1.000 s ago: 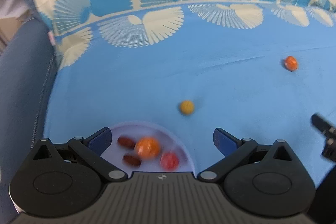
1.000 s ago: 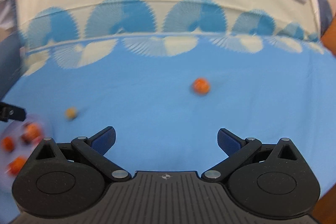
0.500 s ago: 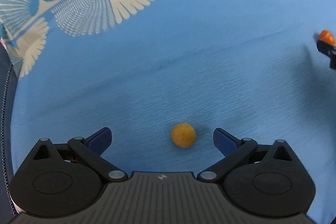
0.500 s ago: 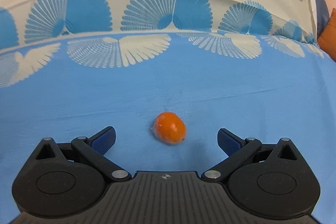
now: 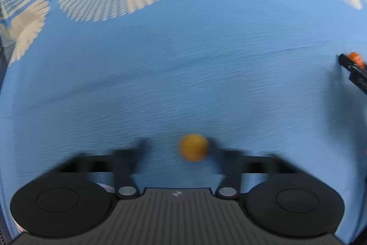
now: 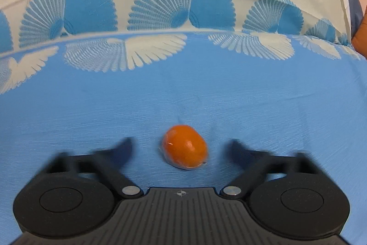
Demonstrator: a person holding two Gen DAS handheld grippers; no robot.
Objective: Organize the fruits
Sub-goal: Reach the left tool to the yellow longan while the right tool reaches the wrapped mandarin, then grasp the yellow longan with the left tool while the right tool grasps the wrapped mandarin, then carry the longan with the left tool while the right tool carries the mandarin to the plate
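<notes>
A small yellow-orange round fruit (image 5: pixel 193 148) lies on the blue cloth (image 5: pixel 183 84) between the fingers of my left gripper (image 5: pixel 179 145). Its jaws are blurred and closing. The right finger is at the fruit's side, while a gap remains on the left. An orange oval fruit (image 6: pixel 184 146) in clear wrap lies between the fingers of my right gripper (image 6: pixel 181 146). Those jaws are closing too, with cloth showing on both sides of the fruit. In the left wrist view the right gripper's finger (image 5: pixel 353 70) and that orange fruit (image 5: pixel 355 57) show at the right edge.
The blue cloth (image 6: pixel 91 107) has a cream and blue fan border (image 6: pixel 183 4) along its far side. A sliver of a pale plate rim (image 5: pixel 103 186) peeks from behind the left gripper's body. An orange cushion (image 6: pixel 361 38) sits at the far right.
Both grippers dropped towards the cloth and moved forward, each over its own fruit. The plate with fruits slid out of view. Both jaws went from wide open to partly closed around the fruits.
</notes>
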